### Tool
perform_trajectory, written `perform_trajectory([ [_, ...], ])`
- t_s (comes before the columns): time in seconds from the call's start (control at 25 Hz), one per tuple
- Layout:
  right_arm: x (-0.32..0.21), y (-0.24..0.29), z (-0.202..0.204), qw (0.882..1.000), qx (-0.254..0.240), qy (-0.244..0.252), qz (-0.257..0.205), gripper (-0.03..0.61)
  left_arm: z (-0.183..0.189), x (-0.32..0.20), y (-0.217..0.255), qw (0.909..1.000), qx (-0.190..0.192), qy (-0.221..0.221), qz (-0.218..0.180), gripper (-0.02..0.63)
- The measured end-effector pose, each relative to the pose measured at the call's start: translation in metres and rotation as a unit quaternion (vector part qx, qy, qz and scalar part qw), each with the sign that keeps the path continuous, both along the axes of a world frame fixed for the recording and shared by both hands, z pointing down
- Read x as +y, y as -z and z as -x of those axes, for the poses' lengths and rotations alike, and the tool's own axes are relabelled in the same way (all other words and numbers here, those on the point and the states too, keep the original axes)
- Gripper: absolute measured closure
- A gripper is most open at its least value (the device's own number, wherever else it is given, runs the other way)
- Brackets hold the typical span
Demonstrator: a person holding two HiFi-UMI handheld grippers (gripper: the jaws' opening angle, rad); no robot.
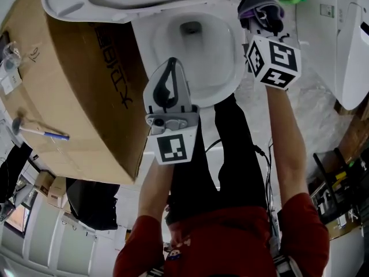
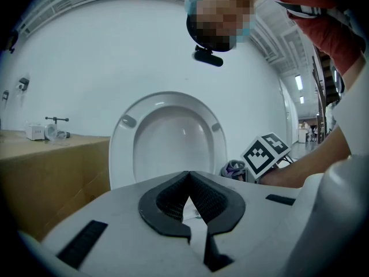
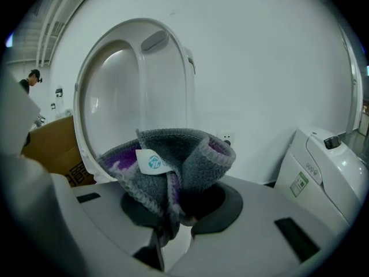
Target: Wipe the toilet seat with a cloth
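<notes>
My right tongs (image 1: 262,15), clamped on the grey-purple cloth (image 3: 167,166), hang beside the raised toilet seat (image 2: 121,154); I'd press flat and sweep its ring. Left tongs (image 1: 169,71) closed, empty.

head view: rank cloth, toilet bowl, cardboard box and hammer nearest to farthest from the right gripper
1. cloth, clamped in the right gripper
2. toilet bowl, just left
3. cardboard box, farther left
4. hammer, on the box's far left
</notes>
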State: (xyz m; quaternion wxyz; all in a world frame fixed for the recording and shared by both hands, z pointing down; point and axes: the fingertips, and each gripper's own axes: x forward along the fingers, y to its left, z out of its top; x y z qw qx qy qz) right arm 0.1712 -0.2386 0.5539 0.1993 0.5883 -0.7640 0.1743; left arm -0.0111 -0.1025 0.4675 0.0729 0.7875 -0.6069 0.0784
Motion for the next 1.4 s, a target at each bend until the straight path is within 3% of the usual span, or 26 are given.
perform_trajectory([
  [0.28, 0.008, -0.025, 0.017, 0.999, 0.01, 0.028, 0.019, 0.497, 0.001, 0.0, -0.018, 0.9999, 0.001, 0.004, 0.015, 0.6],
  [0.4, 0.012, -0.054, 0.027, 0.997, 0.023, 0.045, 0.053, 0.497, 0.004, 0.001, -0.024, 0.9997, 0.002, 0.01, 0.021, 0.6],
  [0.52, 0.009, -0.083, 0.028, 0.995, 0.03, 0.04, 0.083, 0.497, 0.01, 0.002, -0.028, 0.9996, 0.001, 0.017, 0.022, 0.6],
  [0.6, 0.004, -0.088, 0.027, 0.995, 0.042, 0.038, 0.079, 0.497, 0.013, 0.002, -0.031, 0.9995, 0.001, 0.021, 0.023, 0.6],
  [1.08, 0.015, -0.08, 0.033, 0.993, 0.058, 0.034, 0.095, 0.497, 0.028, 0.014, -0.014, 0.9991, 0.008, 0.036, 0.021, 0.6],
  [1.4, 0.068, -0.017, 0.052, 0.992, 0.033, 0.05, 0.109, 0.497, 0.031, 0.026, 0.043, 0.9985, 0.032, 0.037, 0.024, 0.6],
])
